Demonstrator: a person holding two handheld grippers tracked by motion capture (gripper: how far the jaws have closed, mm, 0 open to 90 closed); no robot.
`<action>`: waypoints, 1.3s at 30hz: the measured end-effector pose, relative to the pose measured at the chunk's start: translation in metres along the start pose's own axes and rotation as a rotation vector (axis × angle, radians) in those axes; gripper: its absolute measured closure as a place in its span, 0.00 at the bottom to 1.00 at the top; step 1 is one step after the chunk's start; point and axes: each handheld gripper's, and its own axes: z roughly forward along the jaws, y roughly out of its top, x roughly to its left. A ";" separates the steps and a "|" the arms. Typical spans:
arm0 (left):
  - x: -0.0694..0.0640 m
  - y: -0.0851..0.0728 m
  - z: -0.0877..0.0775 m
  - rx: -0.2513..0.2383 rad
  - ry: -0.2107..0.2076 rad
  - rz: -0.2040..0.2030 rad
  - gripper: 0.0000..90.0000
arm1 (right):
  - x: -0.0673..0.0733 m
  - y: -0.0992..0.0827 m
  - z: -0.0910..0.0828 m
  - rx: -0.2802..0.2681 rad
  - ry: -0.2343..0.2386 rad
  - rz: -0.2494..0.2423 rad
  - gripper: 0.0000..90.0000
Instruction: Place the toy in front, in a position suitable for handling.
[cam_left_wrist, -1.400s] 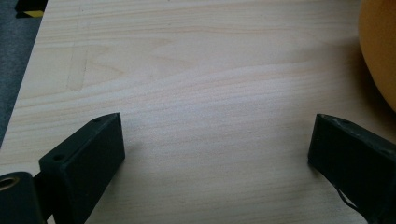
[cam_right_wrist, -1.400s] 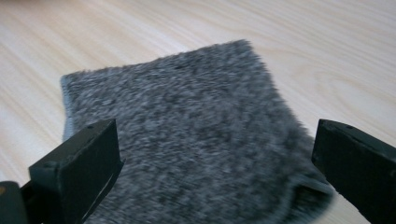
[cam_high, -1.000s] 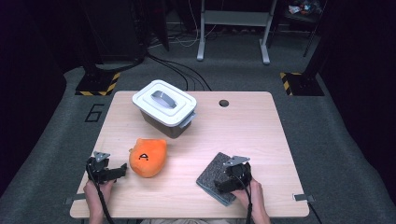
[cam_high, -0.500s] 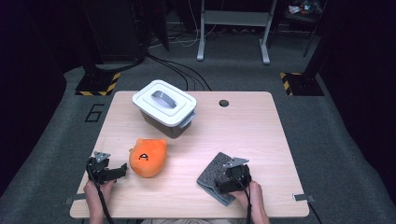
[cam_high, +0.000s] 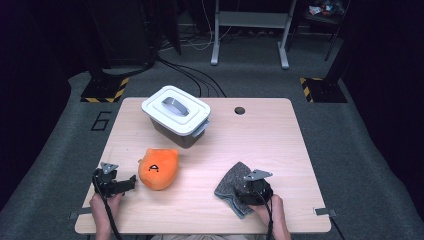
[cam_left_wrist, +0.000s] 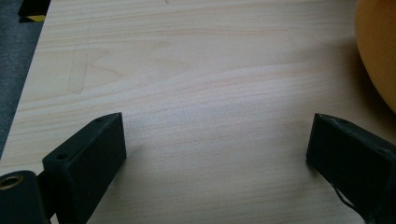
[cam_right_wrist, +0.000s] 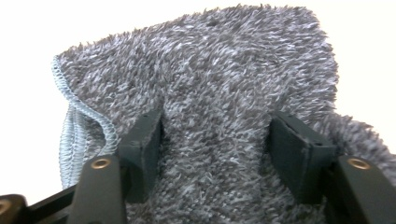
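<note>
The right gripper (cam_high: 248, 190) stands on the grey cloth (cam_high: 231, 181) near the table's near edge, right of centre, and its jaws have just been closing: in the right gripper view they sink into the pile on either side of a raised ridge of cloth (cam_right_wrist: 219, 116), half drawn together, with the fabric bunched between them and pressed by both pads. The cloth is fluffy and dark grey, with a pale stitched hem (cam_right_wrist: 77, 109) curling at its left edge in that view; on the table it lies rumpled, one corner pointing far-left and its near part under the gripper. Bare wood lies open to the cloth's right as far as the table (cam_high: 280, 135) edge, and far of it up to a small round hole (cam_high: 239, 110). To the left, well apart from the cloth, sits an orange plush toy (cam_high: 158, 168). Just left of the toy rests the left gripper (cam_high: 129, 181), jaws spread wide over bare wood with nothing between them; the toy's orange side (cam_left_wrist: 379, 51) bulges in just beside one jaw. At the far-left stands a lidded white box (cam_high: 175, 114), clear of the rest, with open tabletop between it and the toy.
</note>
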 end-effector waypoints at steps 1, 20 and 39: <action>0.000 0.000 0.000 0.000 0.000 0.000 0.05 | 0.000 0.000 0.000 -0.001 0.000 -0.001 0.43; 0.000 0.000 0.000 -0.005 0.004 0.003 0.05 | 0.003 -0.006 -0.006 -0.062 -0.008 -0.022 0.76; 0.000 0.000 0.000 -0.008 0.006 0.002 0.05 | -0.013 0.000 -0.038 -0.139 -0.042 0.002 0.75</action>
